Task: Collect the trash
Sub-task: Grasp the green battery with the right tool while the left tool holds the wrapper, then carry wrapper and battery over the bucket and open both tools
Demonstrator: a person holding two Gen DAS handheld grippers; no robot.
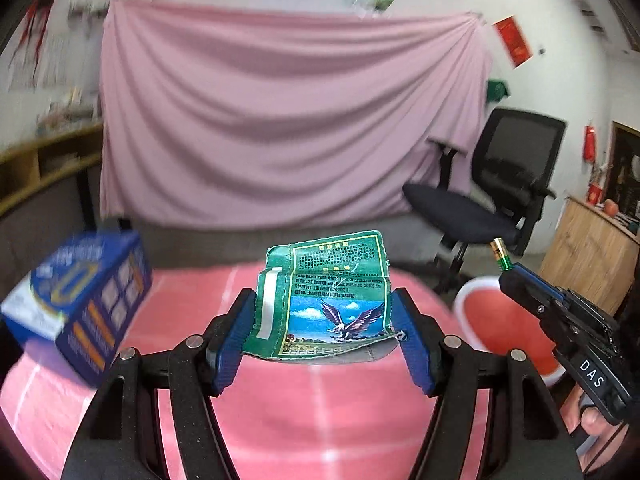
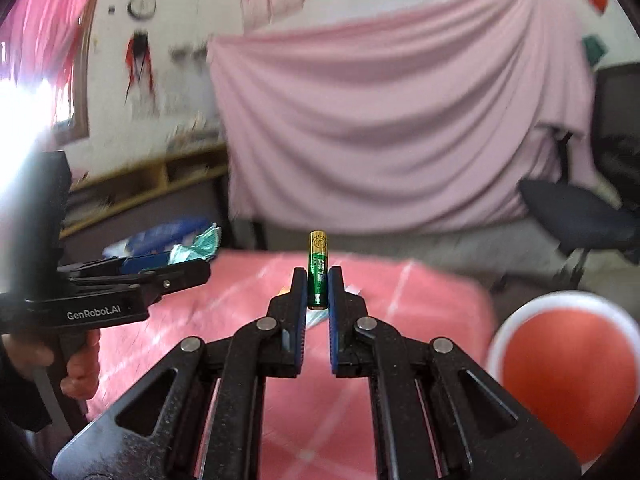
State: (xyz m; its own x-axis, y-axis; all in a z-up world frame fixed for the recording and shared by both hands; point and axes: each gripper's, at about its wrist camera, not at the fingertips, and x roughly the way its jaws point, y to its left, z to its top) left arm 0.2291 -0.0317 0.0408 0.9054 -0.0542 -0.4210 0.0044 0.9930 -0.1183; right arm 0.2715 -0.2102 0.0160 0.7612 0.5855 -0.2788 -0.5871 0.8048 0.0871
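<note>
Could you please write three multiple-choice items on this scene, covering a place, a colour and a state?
1. Where is the red bin relative to the pink-clothed table?
A. beside it, off its right edge B. on top of it C. behind the chair

2. What colour is the battery?
A. blue and white B. green and gold C. all black

3. What is the left gripper doing?
A. hanging empty B. clamping the blue box C. holding a flattened green carton

Answers: 1 A, the bin sits past the tablecloth's right edge; 2 B, green body, gold end; 3 C, pads press the carton's sides.

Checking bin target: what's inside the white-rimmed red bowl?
White-rimmed red bowl: only a bare red interior shows. Its right part runs out of frame, and in the left wrist view the right gripper covers part.
</note>
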